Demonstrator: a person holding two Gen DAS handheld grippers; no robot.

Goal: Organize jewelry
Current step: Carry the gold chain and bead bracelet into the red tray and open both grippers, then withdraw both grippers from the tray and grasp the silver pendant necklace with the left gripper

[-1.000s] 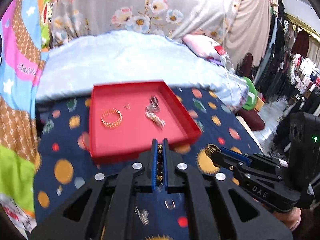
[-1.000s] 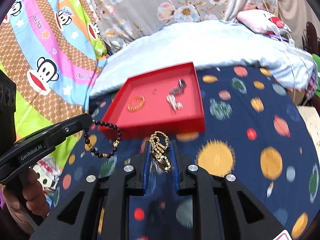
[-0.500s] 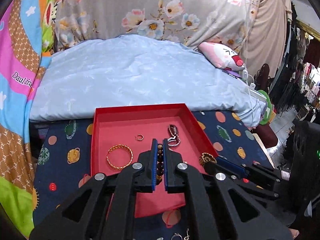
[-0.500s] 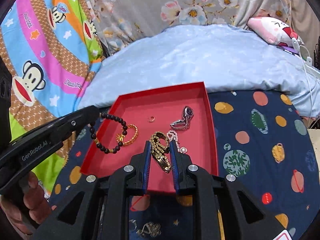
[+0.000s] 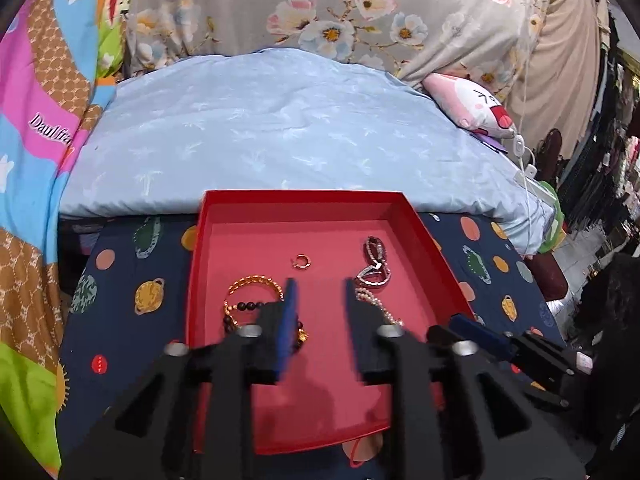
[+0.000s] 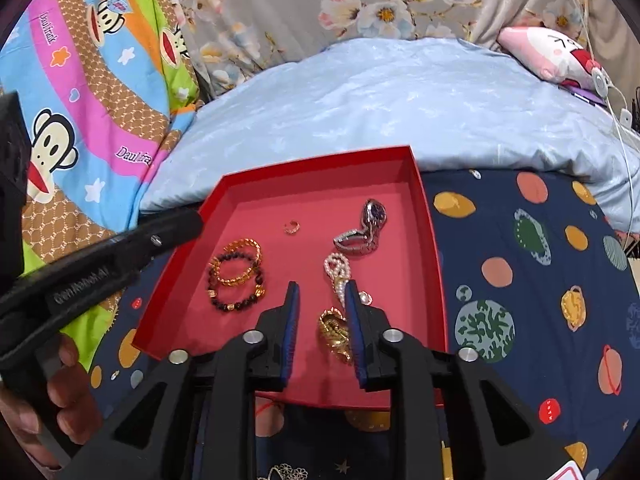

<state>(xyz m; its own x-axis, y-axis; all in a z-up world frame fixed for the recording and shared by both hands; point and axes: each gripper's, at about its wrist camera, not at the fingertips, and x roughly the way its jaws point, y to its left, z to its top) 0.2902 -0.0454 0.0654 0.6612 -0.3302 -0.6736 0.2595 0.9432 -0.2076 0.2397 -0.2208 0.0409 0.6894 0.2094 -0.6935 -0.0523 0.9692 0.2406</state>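
- The left gripper (image 5: pixel 318 312) hangs over the red tray (image 6: pixel 428 240), its fingers spread, having just opened, with nothing between them.
- The bead bracelet (image 6: pixel 236 284) lies in the tray at nine o'clock, overlapping the gold bangle (image 6: pixel 240 264).
- The right gripper (image 6: pixel 322 320) has just been opening; the gold chain (image 6: pixel 336 334) lies between its parted fingers, on the tray floor.
- The pearl strand (image 6: pixel 338 270) and the watch (image 6: pixel 366 228) lie toward twelve o'clock of the chain.

A navy cloth (image 6: pixel 520 320) printed with planets lies in front of a pale blue quilt (image 5: pixel 280 128), with a grey floral fabric (image 5: pixel 320 8) behind, a bright cartoon-monkey sheet (image 6: pixel 80 100) at the left, a pink plush toy (image 6: pixel 556 56) and a white cable (image 5: pixel 528 184) at the right.
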